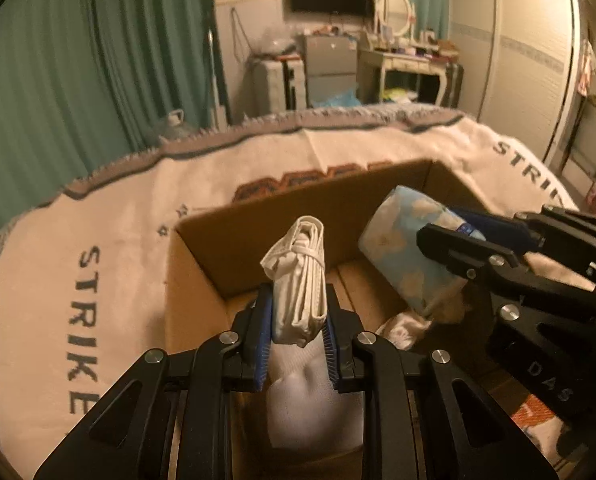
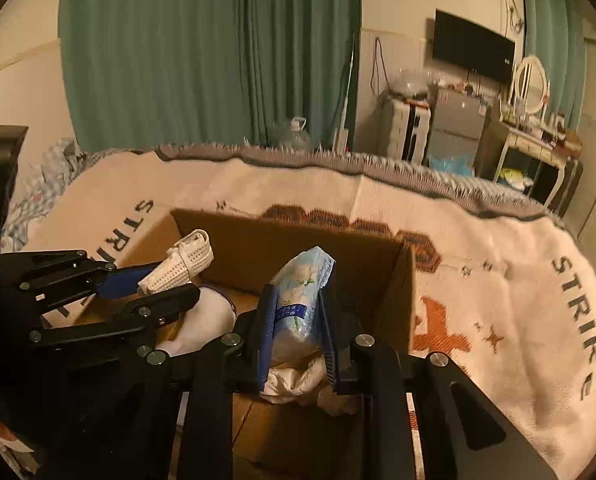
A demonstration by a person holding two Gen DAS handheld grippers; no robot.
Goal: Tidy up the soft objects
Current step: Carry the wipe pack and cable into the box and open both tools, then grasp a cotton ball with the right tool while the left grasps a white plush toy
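Both tools grip soft things over the open box (image 1: 202, 264) on the bed's blanket (image 1: 110, 216) — the left tool (image 1: 298, 320) clamps a white bundle (image 1: 300, 280), the right tool (image 2: 296, 332) a blue floral pack (image 2: 304, 292), just right of the bundle. White cloth (image 1: 402, 330) lies inside the box.

The cream blanket (image 1: 226, 184) on the bed bears the word "STRIKE" in dark knitted capitals near its left edge, and the same word again near its right edge, cut off in the left wrist view but whole in the right wrist view. The right gripper (image 1: 458, 232) carries the pale letters "DAS" on its black body. The blue label on the tissue pack (image 2: 302, 280) is too small to read.
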